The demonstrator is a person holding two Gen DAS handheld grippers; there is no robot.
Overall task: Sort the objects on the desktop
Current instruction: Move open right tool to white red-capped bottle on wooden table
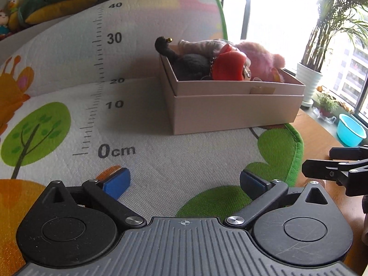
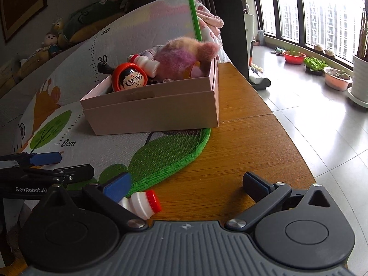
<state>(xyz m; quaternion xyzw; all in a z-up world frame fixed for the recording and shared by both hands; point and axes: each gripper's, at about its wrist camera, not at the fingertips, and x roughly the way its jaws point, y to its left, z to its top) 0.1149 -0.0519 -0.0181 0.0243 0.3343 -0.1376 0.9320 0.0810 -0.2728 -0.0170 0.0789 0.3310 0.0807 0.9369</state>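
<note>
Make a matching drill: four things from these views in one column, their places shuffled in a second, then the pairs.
1. red-hooded doll
2. red-capped bottle
3. box
4. blue basin

a. on the bare wood by the right tongs
b. on the floor by the window
c. inside the box
d. partly on the mat, partly on the wood

Pairs: 1-c, 2-a, 3-d, 4-b

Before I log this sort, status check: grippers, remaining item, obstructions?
Both grippers open, empty. Small bottle on table beside right gripper. Box full. Nothing blocking.
</note>
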